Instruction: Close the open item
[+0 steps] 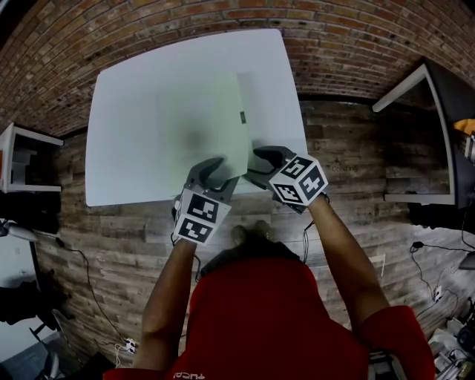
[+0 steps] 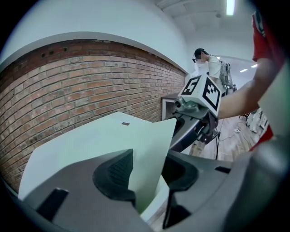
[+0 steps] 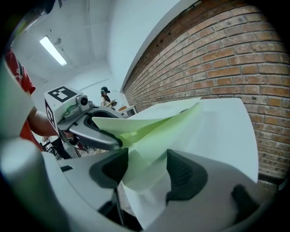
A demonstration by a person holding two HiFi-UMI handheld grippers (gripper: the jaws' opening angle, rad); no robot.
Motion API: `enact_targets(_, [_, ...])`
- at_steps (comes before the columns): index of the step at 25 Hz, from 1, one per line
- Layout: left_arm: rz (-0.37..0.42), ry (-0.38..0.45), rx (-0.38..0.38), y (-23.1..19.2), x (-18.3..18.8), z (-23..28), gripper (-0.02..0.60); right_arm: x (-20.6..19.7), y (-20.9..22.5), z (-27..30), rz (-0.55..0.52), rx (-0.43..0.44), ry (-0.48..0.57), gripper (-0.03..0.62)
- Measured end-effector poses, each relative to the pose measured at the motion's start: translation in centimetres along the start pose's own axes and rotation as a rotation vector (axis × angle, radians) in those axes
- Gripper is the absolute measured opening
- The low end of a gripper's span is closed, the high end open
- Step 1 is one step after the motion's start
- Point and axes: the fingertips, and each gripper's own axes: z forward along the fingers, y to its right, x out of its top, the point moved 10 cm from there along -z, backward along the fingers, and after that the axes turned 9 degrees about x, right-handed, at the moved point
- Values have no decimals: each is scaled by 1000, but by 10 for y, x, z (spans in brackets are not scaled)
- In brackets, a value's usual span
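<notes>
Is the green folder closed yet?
Not fully: the green folder gapes at its near edge, its upper flap lifted off the lower one.

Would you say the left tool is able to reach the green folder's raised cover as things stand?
Probably yes: the raised cover stands edge-first between the open jaws of the left tool, with nothing blocking; the right tool straddles it too, alongside.

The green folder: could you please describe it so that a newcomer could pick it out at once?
A white table stands before a brick wall. On it lies the pale green folder, its near edge between the jaws of the left gripper and right gripper. Its green tint and a small dark mark near its right edge set it apart.
</notes>
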Motion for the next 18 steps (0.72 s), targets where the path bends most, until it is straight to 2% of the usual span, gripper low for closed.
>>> enact_targets(7, [28,-63,-50,0,-5,12,186,-1,2,-1,-17,19,3,252])
enact_targets(11, [33,-72,-65,0,-4,14,192,-1,4,-3,-38,37,1,252])
enact_targets(18, [48,-95,-77,0,-7,18,196,0,7,-8,-104,114,-54,252])
